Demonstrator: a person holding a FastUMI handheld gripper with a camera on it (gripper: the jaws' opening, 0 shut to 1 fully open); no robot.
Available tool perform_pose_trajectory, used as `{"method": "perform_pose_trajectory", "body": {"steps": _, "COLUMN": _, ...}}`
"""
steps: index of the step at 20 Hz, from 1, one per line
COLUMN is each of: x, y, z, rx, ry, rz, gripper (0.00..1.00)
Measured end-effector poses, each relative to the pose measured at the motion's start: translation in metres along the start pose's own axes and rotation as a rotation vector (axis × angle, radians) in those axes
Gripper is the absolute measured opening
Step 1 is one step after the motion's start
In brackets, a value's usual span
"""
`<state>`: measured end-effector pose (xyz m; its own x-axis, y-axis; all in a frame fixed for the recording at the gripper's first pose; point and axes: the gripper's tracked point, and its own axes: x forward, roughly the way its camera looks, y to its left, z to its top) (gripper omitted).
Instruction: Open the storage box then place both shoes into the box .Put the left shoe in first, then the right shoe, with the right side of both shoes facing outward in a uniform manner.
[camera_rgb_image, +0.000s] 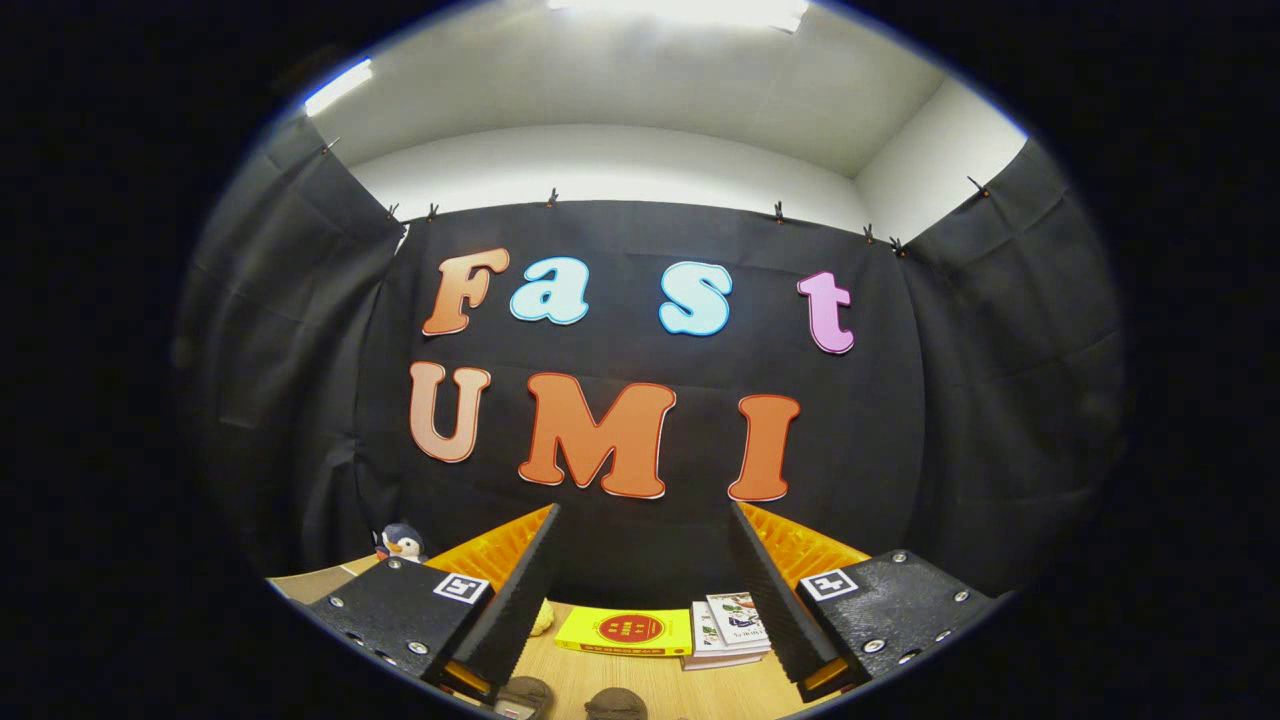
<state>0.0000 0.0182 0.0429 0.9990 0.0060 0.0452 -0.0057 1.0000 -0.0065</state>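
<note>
Gripper view has the gripper (645, 600) spread wide, holding nothing, above the wooden desk (640, 685); between its fingers, farther ahead, lie a yellow book (625, 631) and stacked booklets (728, 628).

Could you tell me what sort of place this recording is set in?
Probably an indoor recording booth: black cloth walls clipped up beneath a white ceiling, around a wooden table holding a yellow book and a penguin plush. The gripper is held open above the table.

Gap between fingers: gripper (645, 515) spread wide, nothing held.
Ahead on table (640, 685): yellow book (625, 632), stacked booklets (728, 628).
Far left: penguin toy (401, 543).
Near fingers' base: two dark rounded objects (570, 700).
</note>
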Motion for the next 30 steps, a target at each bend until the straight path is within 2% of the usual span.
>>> {"method": "perform_pose_trajectory", "body": {"steps": 5, "x": 0.000, "y": 0.002, "z": -0.022, "rx": -0.003, "ry": 0.062, "rz": 0.013, "gripper": 0.97}}
{"method": "perform_pose_trajectory", "body": {"steps": 10, "x": -0.008, "y": 0.031, "z": -0.068, "rx": 0.044, "ry": 0.169, "rz": 0.096, "gripper": 0.97}}
{"method": "perform_pose_trajectory", "body": {"steps": 14, "x": -0.019, "y": 0.072, "z": -0.121, "rx": 0.111, "ry": 0.314, "rz": 0.235, "gripper": 0.97}}
{"method": "perform_pose_trajectory", "body": {"steps": 21, "x": -0.062, "y": 0.173, "z": -0.211, "rx": 0.329, "ry": 0.630, "rz": 0.530, "gripper": 0.97}}
{"method": "perform_pose_trajectory", "body": {"steps": 27, "x": -0.090, "y": 0.232, "z": -0.251, "rx": 0.484, "ry": 0.827, "rz": 0.683, "gripper": 0.95}}
{"method": "perform_pose_trajectory", "body": {"steps": 30, "x": -0.099, "y": 0.253, "z": -0.270, "rx": 0.534, "ry": 0.913, "rz": 0.730, "gripper": 0.96}}
